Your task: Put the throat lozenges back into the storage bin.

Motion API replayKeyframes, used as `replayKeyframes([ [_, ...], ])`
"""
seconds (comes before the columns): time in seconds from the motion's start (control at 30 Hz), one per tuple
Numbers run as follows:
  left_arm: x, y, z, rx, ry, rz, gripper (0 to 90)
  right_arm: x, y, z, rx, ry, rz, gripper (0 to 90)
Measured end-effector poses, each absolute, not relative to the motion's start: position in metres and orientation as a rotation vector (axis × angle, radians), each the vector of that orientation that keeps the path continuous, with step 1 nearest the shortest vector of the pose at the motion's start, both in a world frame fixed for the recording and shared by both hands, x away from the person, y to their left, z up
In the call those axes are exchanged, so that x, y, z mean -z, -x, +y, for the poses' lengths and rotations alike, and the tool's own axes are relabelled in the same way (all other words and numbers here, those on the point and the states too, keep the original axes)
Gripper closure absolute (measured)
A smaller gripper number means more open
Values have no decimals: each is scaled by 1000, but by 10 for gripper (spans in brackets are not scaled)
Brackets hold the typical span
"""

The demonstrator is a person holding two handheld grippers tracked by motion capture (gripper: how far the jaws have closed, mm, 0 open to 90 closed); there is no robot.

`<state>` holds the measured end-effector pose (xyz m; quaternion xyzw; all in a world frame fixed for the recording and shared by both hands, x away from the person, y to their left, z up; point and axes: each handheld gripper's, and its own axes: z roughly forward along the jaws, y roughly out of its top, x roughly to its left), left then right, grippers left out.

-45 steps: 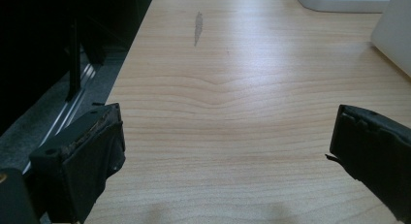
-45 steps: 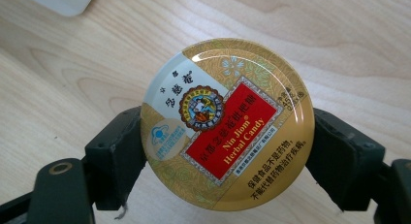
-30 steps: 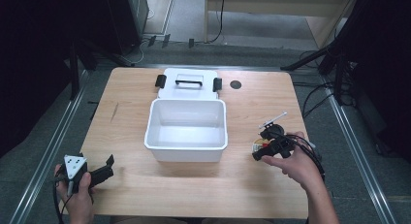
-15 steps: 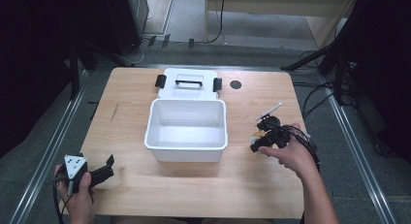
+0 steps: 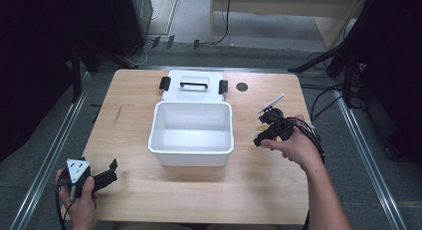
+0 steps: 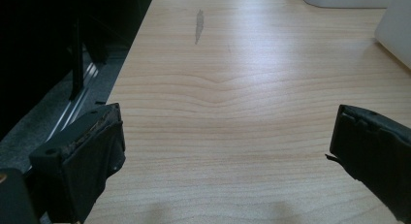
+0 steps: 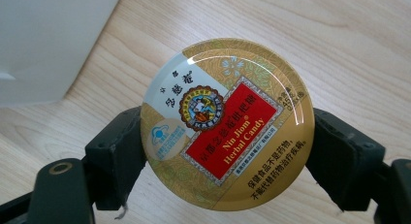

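The right claw [image 7: 228, 151] holds 1 round candy tin [image 7: 227, 123] by its rim, with 1 black jaw pressed against each opposite side of the disc and the printed lid facing the camera. In the high view the right claw [image 5: 266, 133] and the candy tin [image 5: 261, 128] are just clear of the desk [image 5: 199, 190], near the right wall of the open white box [image 5: 191, 148]; the box lid [image 5: 194, 85] lies flat behind the box. The left claw [image 6: 228, 151] stands wide with nothing between its jaws, and in the high view the left claw [image 5: 107, 172] rests near the front left corner of the desk, well apart from the box. Handling judgement: the tin appears to be thin sheet metal, so it is probably light and rigid, but the glossy lid and smooth curved rim give little friction. A grip across the full width, as shown, is the soundest hold, because an off-centre hold could let the disc squirt out sideways. Firm, moderate pressure should suffice; heavy pressure may dent the rim or pop the lid. Contents may rattle or shift, so keep the tin level during transfer toward the box.
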<state>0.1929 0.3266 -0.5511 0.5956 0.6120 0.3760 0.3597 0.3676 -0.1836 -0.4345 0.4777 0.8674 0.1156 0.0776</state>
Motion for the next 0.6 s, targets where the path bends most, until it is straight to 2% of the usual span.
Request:
replayKeyframes([
  [0.6,551,-194,325,-980,-1541,1583,0,396,-375,-159,-375,-1356,2622,209],
])
